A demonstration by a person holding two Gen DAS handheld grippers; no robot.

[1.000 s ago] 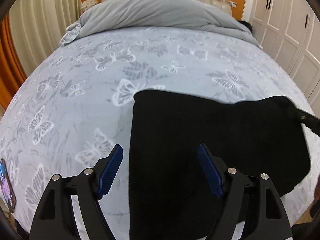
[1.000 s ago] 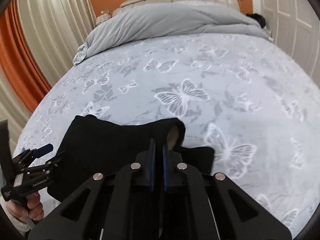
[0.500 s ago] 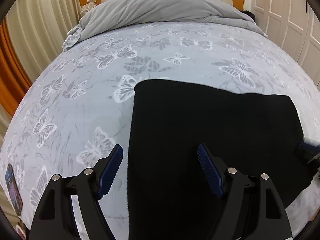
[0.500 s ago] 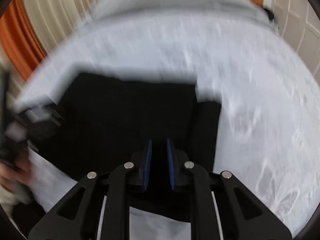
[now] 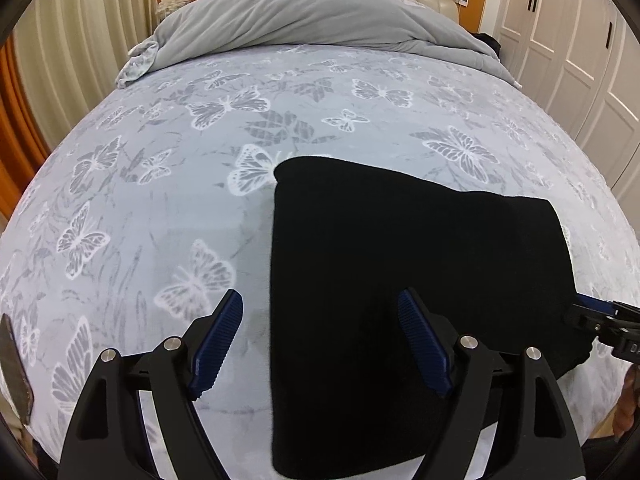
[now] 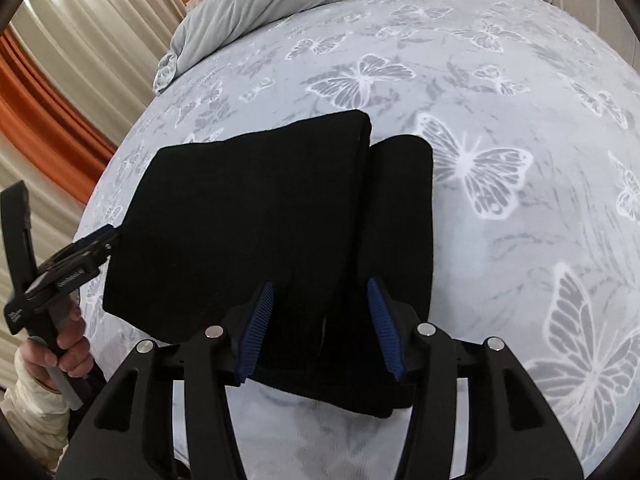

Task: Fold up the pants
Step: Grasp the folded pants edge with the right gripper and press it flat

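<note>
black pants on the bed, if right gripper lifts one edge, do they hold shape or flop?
Likely flop: the black pants lie limp in soft folded layers on the bedspread. Fabric looks thick and matte, so probably grippy. The open right gripper would lift only nearby layers.

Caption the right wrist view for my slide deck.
Open right gripper over folded black pants on butterfly-print bedspread.

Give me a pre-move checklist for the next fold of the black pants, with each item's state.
1. Left tool open: ok, straddling the left edge of the black pants.
2. Right tool open: ok, nothing gripped.
3. Pants lying flat on the butterfly bedsheet: ok.
4. Folded edges aligned: not ok; a lower layer sticks out at the right in the right wrist view.
5. Grey duvet apart from the pants: ok.
6. Near hem tidy: cannot tell.
</note>
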